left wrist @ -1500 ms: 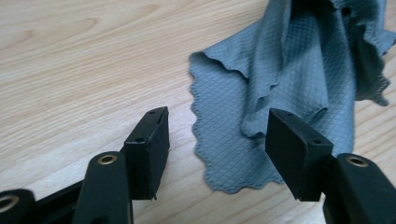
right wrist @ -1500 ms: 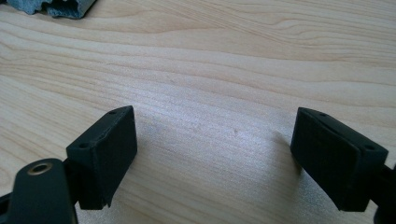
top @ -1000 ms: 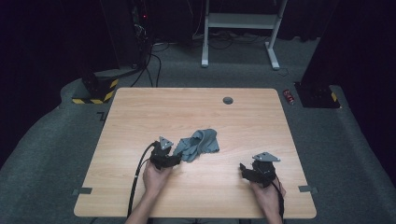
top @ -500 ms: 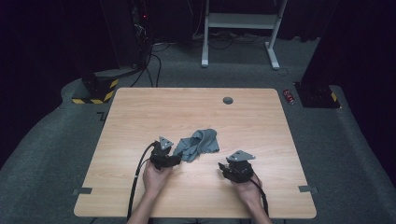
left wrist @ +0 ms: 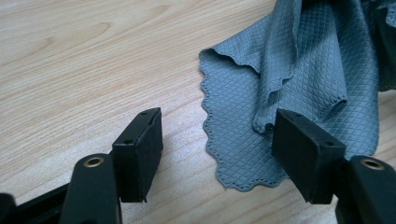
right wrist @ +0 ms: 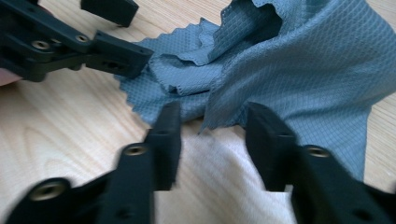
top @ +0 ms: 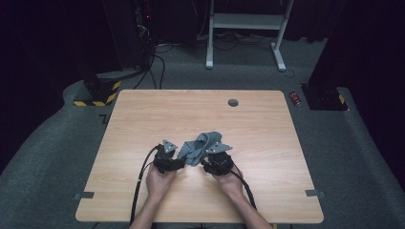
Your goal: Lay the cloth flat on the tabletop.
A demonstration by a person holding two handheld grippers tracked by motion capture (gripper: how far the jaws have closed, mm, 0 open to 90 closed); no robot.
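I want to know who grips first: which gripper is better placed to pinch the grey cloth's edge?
Left, probably. The left gripper has its open jaws already straddling the cloth's scalloped edge. The right gripper has just been closing, with only a cloth tip at its jaw opening.

Left black two-jaw gripper [top: 177, 163]: rectangular jaw blocks, brass-coloured screws behind them, grey three-cornered plate on top, black cable trailing behind. Right black two-jaw gripper [top: 206, 164]: same build. Forearms unsleeved.
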